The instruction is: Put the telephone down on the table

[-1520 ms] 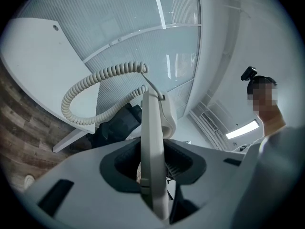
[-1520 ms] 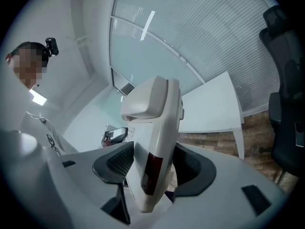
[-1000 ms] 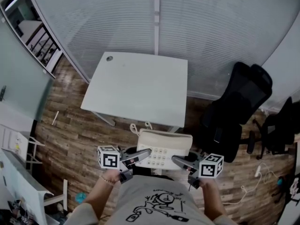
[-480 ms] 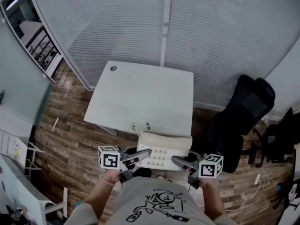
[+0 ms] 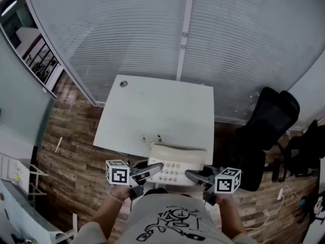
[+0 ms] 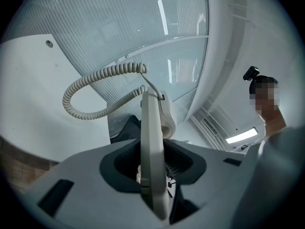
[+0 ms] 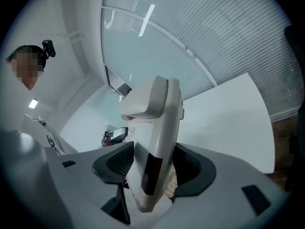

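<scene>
While both tools are clamped, the left hand-held gripper (image 5: 160, 165) grasps the left side edge of the telephone (image 5: 175, 162), and its own view shows the thin cream edge of the casing pinched upright between the two dark pads. The right hand-held gripper (image 5: 188, 174) grasps the opposite side edge in the same way, with the casing and a dark strip on it wedged between its pads. Each tool's marker cube sits just outboard of the person's hands, close to the grey shirt.

Held between the two, the telephone hangs in the air in front of the person's body, keypad facing up. The handset (image 5: 177, 151) lies in its cradle along the far side. A coiled cord (image 6: 95, 75) loops out from the top of the casing, and in the head view two small loops of it show just past the telephone's far edge.

Beyond that, the white bench (image 5: 157, 108) stands under and ahead of the telephone. In the head view the telephone's far edge overlaps the bench's near edge, but the telephone is not set on the top. A small round hole (image 5: 124, 84) marks the far left corner of the bench.

Further out, a wooden floor (image 5: 66, 136) surrounds the bench, a black office chair (image 5: 271, 121) stands to the right, and a wall of pale blinds (image 5: 127, 34) runs behind.
</scene>
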